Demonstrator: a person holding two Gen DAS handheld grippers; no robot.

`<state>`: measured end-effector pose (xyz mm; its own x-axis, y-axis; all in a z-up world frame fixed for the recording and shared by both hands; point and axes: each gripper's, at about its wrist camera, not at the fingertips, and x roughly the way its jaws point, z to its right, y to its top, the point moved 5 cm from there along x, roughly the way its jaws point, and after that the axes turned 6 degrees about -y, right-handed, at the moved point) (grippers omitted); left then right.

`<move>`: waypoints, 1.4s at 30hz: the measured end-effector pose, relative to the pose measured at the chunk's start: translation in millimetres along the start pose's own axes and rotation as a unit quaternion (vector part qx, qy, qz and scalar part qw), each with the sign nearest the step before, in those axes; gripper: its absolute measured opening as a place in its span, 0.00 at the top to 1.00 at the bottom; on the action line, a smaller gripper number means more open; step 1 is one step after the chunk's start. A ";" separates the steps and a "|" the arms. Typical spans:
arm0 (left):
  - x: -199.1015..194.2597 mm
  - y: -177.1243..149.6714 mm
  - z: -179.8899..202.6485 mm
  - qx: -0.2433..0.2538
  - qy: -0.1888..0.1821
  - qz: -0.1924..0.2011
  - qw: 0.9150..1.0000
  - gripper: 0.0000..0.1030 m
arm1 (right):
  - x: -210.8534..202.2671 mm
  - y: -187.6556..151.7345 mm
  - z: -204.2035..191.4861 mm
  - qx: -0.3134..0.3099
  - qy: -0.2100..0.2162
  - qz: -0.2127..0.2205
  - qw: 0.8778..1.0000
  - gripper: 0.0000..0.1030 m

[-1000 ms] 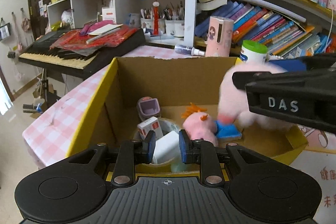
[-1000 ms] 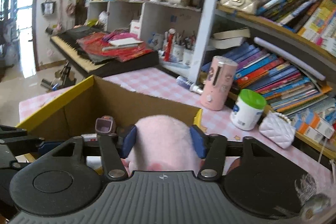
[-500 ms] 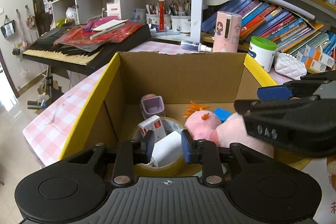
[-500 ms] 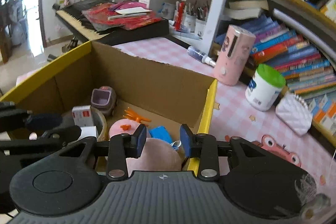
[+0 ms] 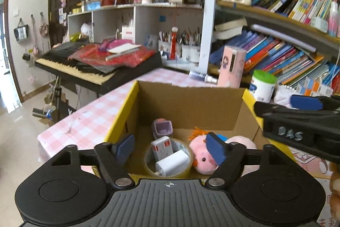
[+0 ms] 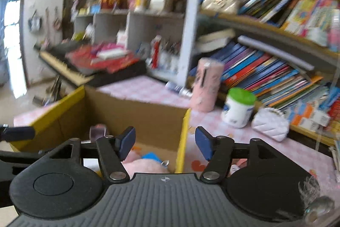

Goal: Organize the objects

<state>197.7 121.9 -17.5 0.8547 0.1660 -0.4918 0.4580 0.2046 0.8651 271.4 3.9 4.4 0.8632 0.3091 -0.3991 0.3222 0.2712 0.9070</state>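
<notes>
A cardboard box [image 5: 121,118] with yellow rims stands on the pink checked table. Inside lie a tape roll [image 5: 187,170] holding a white charger [image 5: 173,163] and a small white-red box [image 5: 161,147], a purple toy bin [image 5: 162,130], a pink chick plush [image 5: 200,157] and a larger pink plush [image 5: 242,142]. My left gripper [image 5: 170,150] hovers over the roll, its jaws opening, pads clear of the charger. My right gripper [image 6: 165,143] sits over the box's right rim [image 6: 182,133], jaws opening with nothing between them. The pink plush [image 6: 144,166] lies beneath it.
Right of the box stand a pink cylinder [image 6: 206,86], a green-lidded white jar [image 6: 238,107] and a white quilted purse [image 6: 272,123]. Bookshelves [image 5: 276,52] rise behind. A keyboard [image 5: 89,69] piled with red papers is at the back left. The right wrist view is blurred.
My left gripper let go of the white charger, which now lies in the tape roll, and drew back. My right gripper lowered the pink plush into the box, released it and shifted right.
</notes>
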 end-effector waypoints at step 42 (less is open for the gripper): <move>-138.5 -84.6 22.8 0.064 -0.120 -0.004 0.991 0.00 | -210.1 -135.8 -16.5 0.094 -0.226 -0.101 0.964 0.01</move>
<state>46.1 59.6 -20.4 0.8777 -0.0716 -0.4739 0.4786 0.0788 0.8745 39.9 -82.9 -37.1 0.8434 -0.1730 -0.5087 0.5290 0.1018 0.8425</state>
